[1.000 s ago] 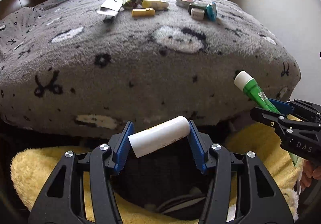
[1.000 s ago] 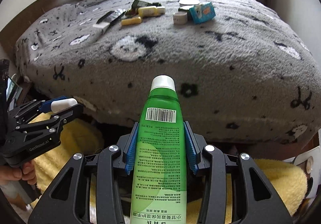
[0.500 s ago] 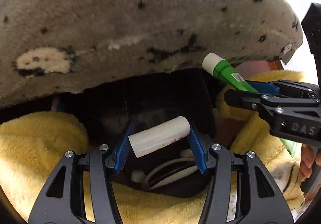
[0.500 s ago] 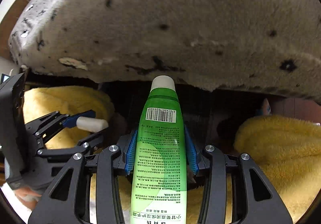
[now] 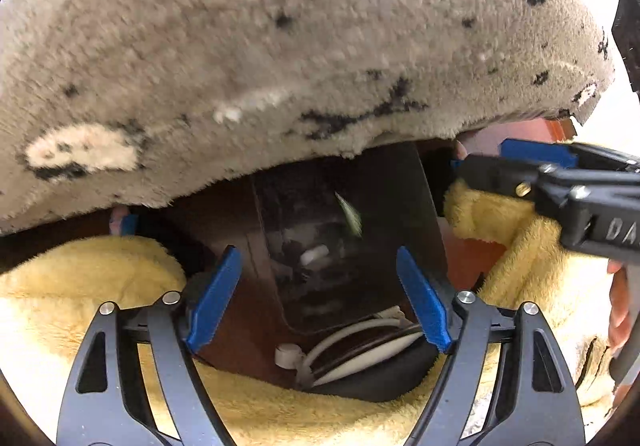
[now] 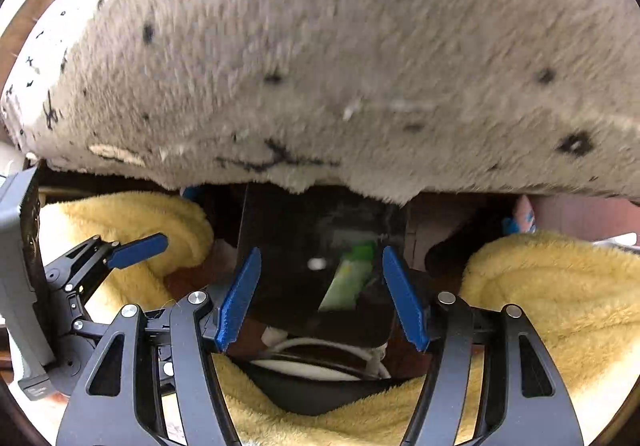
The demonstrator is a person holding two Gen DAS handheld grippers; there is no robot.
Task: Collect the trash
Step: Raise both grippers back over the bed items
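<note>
Both grippers have let go since half a second ago: the white cylinder is out of the left gripper [image 5: 318, 300] and the green tube is out of the right gripper [image 6: 322, 300]. Jaws on both now stand apart with nothing between them.

Green tube [image 6: 348, 278] lies inside the dark bin [image 6: 280, 286] below the bed edge, tilted, cap end up and away from the camera; motion-blurred. In the left wrist view only a faint greenish streak [image 5: 350, 212] shows in there, too blurred to tell more. White cylinder [image 5: 314, 255] shows as a small pale shape in the bin; the right wrist view has it as a white blob [image 6: 317, 263] just left of the tube. Cannot tell whether either piece has settled on the bottom.

Grey fleece blanket [image 5: 280, 46] with black and white marks hangs over the bed edge and fills the top of both views. Yellow fluffy towel [image 6: 552, 286] bunches on both sides of the bin and in front of it. White cable [image 5: 360, 342] coils on a dark object just in front of the bin, near the jaws.

Each gripper appears in the other's view: right one at right edge of the left wrist view, left one at left edge of the right wrist view.
</note>
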